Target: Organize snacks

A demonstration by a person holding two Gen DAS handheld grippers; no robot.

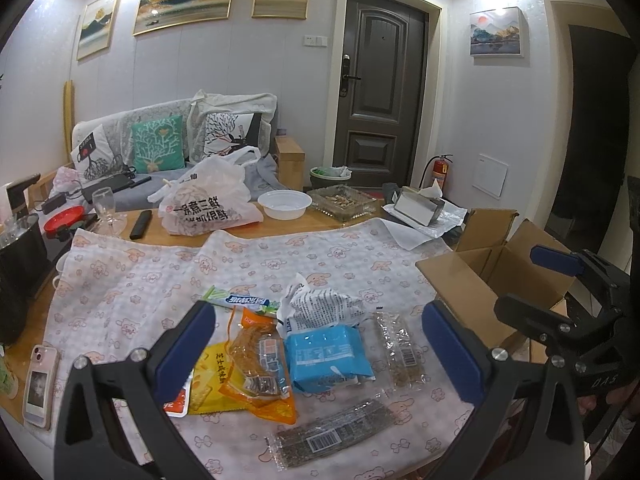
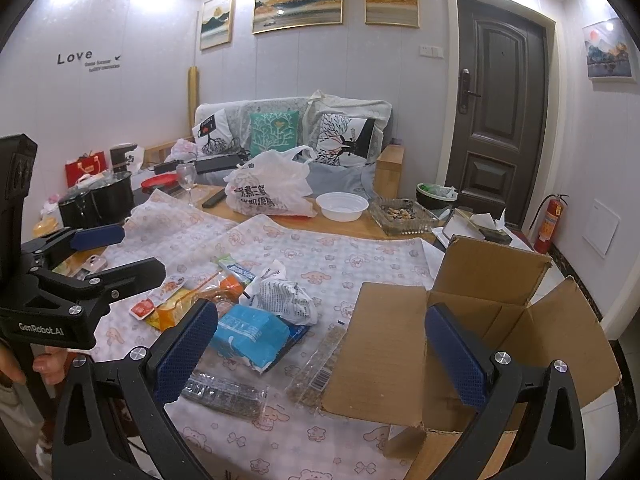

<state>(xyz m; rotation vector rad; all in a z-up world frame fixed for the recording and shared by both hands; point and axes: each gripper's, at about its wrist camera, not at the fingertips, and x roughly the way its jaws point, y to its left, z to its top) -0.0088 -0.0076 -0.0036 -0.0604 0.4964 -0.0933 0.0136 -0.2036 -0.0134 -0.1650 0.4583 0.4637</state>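
Both handheld grippers hover over a cluttered counter (image 1: 280,222) with fingers spread wide and nothing between them. The left gripper (image 1: 320,344) hangs above a heap of snacks on a cartoon-print cloth (image 1: 168,280): a blue packet (image 1: 328,354) in the middle, an orange packet (image 1: 260,368) and a yellow packet (image 1: 208,380) just left of it, a crumpled white wrapper (image 1: 320,304) behind. Two clear bars flank the heap, one bar (image 1: 400,356) lying lengthwise away from the camera, the other bar (image 1: 336,434) stretched nearly crosswise at the near edge. The right gripper (image 2: 320,350) sits at the open cardboard box (image 2: 500,304), whose flaps stand raised at the counter's right end, beside the snacks.
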